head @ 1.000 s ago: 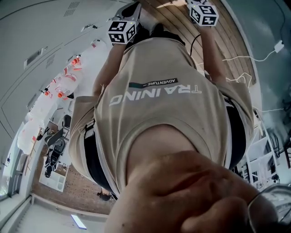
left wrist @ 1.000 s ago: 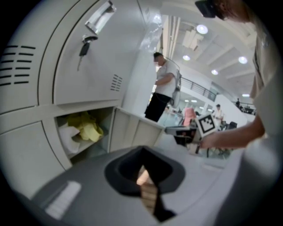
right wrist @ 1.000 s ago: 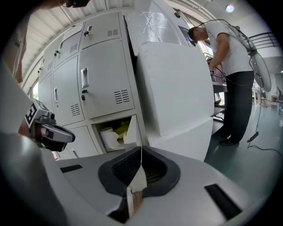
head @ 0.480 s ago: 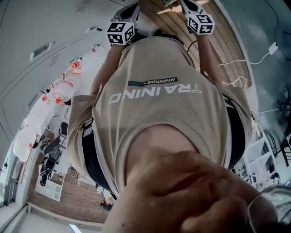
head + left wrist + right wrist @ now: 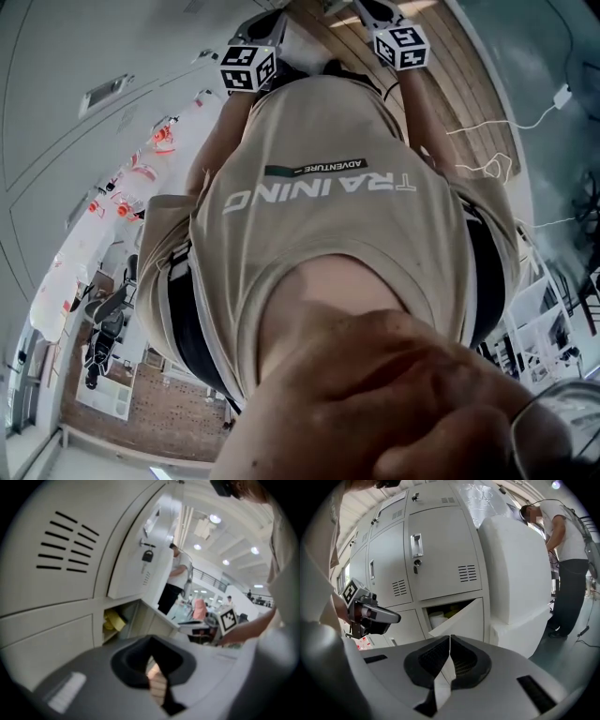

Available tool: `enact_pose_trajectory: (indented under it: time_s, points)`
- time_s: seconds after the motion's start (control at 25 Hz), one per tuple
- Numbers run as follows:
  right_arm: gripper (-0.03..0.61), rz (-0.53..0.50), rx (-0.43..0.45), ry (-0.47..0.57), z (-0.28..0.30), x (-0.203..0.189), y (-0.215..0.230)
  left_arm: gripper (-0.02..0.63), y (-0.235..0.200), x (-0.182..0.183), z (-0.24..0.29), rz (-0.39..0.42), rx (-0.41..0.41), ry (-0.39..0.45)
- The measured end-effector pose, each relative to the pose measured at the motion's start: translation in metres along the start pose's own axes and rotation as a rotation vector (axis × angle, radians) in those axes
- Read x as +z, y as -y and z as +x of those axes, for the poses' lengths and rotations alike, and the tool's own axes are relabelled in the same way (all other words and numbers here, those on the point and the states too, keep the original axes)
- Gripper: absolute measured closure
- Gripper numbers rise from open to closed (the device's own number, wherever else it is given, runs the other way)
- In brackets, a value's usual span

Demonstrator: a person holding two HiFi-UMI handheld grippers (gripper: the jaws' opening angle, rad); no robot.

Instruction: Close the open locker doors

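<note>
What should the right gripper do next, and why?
Probably ease the right gripper forward to the lower locker door and push. That door hangs ajar, showing its compartment; the jaws are together, empty, and not yet touching it.

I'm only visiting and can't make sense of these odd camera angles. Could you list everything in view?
lockers: one bank, light grey, facing both grippers
open locker door: one, grey, lower row, swung outward
white roll: one, inside the open locker
yellow item: one, inside the open locker; what it is can't be told
foam block: one, white, large, right of the lockers
plastic bottles: several, clear with red caps, beside the lockers
cables: a few, white, on the wooden floor
bystander: one, white shirt, dark trousers, far right
T-shirt: one, beige, on the person holding the grippers
left gripper: grey, jaws together, empty
right gripper: grey, jaws together, empty
</note>
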State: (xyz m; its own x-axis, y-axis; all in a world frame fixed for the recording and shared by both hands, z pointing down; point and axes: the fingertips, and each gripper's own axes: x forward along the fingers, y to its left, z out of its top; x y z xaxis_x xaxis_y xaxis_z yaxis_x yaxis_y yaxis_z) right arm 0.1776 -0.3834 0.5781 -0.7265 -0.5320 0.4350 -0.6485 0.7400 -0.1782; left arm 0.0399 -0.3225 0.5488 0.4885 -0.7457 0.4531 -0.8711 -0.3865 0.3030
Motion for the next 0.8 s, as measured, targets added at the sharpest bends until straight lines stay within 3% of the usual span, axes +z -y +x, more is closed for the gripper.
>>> enact_pose_trajectory:
  time_s: [0.48,0.8]
  points:
    - [0.563,-0.045,0.032,0.009,0.046,0.017,-0.049,0.614,-0.044,-0.005,-0.04,-0.003,0.004,0.027]
    - [0.563,-0.101,0.122,0.008,0.078,0.039,-0.073,0.614,-0.062,0.0,-0.056,-0.029,0.076,0.062]
